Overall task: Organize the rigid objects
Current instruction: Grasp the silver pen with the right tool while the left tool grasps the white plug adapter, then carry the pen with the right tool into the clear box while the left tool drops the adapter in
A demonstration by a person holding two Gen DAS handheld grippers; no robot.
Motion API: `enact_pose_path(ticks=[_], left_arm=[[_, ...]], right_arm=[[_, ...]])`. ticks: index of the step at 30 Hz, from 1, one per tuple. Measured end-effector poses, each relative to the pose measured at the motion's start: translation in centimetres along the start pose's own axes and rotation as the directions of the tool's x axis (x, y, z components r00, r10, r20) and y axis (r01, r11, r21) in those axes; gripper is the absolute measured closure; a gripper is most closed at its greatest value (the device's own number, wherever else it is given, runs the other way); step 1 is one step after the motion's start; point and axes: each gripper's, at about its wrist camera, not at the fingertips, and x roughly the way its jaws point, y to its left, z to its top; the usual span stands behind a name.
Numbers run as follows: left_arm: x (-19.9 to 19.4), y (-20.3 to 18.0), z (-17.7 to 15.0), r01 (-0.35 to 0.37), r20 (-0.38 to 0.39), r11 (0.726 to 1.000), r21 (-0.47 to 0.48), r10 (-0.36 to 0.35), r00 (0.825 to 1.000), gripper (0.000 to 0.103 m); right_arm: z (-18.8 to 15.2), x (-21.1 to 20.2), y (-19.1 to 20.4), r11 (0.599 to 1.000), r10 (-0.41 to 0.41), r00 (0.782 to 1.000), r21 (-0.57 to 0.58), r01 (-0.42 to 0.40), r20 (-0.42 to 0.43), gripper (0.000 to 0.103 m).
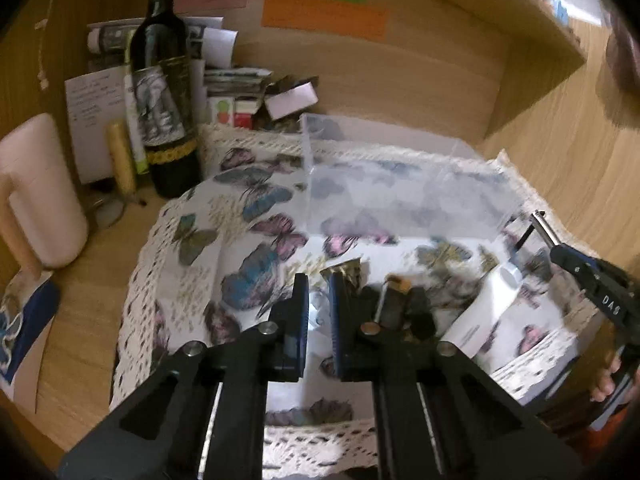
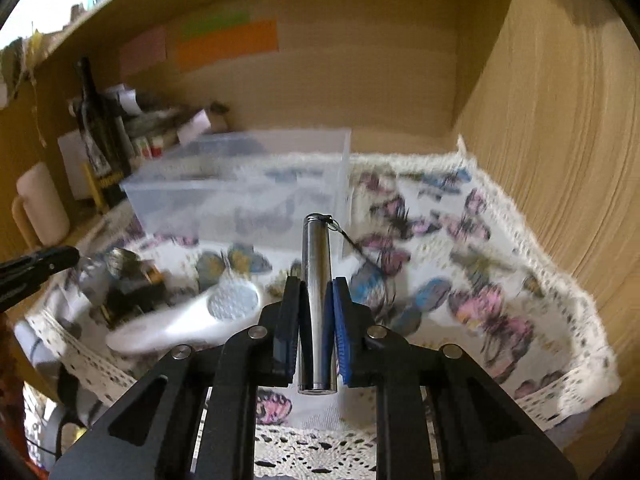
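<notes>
My right gripper (image 2: 316, 292) is shut on a silver metal cylinder (image 2: 317, 280) with a black cord at its tip, held above the butterfly cloth (image 2: 480, 280); the cylinder also shows at the right in the left wrist view (image 1: 544, 230). My left gripper (image 1: 319, 292) is closed on a small clear shiny item (image 1: 318, 308) just above the cloth. A clear plastic box (image 2: 248, 188) stands on the cloth behind. A white oval device (image 2: 192, 316) and a heap of small dark objects (image 1: 404, 308) lie near the front of the cloth.
A dark wine bottle (image 1: 164, 92), papers and small boxes (image 1: 240, 92) crowd the back left corner. A pink mug (image 1: 40, 192) stands at the left. Wooden walls (image 2: 560, 140) close in behind and at the right.
</notes>
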Motion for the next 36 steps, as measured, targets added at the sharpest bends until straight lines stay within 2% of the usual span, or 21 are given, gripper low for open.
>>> enact_pose_path(ticks=[6, 8, 10, 12, 17, 21, 22, 24, 29, 36], left_arm=[[-0.3, -0.5, 1.6, -0.019, 0.035, 0.999, 0.036, 0.017, 0.999, 0.094], [-0.3, -0.7, 1.5, -0.028, 0.027, 0.998, 0.05, 0.027, 0.999, 0.083], [-0.1, -0.9, 0.9, -0.035, 0.017, 0.998, 0.058, 0.034, 0.999, 0.045], [0.3, -1.1, 0.1, -0.058, 0.011, 0.995, 0.079, 0.058, 0.998, 0.035], [3.0, -1.1, -1.4, -0.069, -0.086, 0.993, 0.099, 0.077, 0.993, 0.035], [5.0, 0.1, -2.1, -0.05, -0.158, 0.998, 0.04, 0.055, 0.986, 0.053], [4.9, 0.2, -2.1, -0.043, -0.148, 0.999, 0.027, 0.047, 0.988, 0.062], [4.6, 0.3, -1.9, -0.05, -0.133, 0.998, 0.025, 0.053, 0.99, 0.064], [3.1, -0.2, -0.7, -0.071, -0.079, 0.996, 0.051, 0.074, 0.994, 0.065], [1.2, -0.6, 4.1, -0.059, 0.021, 0.996, 0.07, 0.057, 0.998, 0.065]], right_arm=[[1.9, -1.7, 0.2, 1.0, 0.003, 0.996, -0.004, -0.002, 0.087, 0.089], [2.2, -1.7, 0.3, 1.0, 0.004, 0.995, -0.003, -0.004, 0.1, 0.089], [2.3, -1.7, 0.4, 1.0, 0.012, 0.995, 0.002, -0.013, 0.104, 0.089], [2.3, -1.5, 0.5, 1.0, 0.021, 0.995, 0.002, -0.021, 0.102, 0.089], [2.3, -1.2, 0.7, 0.999, 0.037, 0.995, 0.0, -0.037, 0.095, 0.089], [2.5, -1.2, 0.9, 0.999, 0.042, 0.994, -0.005, -0.042, 0.103, 0.089], [2.6, -1.2, 0.9, 0.999, 0.043, 0.994, -0.006, -0.042, 0.103, 0.089], [2.9, -1.1, 0.9, 0.999, 0.049, 0.993, -0.006, -0.048, 0.106, 0.089], [4.5, -1.4, 1.1, 0.998, 0.058, 0.986, -0.019, -0.055, 0.156, 0.089], [8.2, -1.6, 1.8, 0.996, 0.076, 0.972, -0.059, -0.065, 0.223, 0.089]])
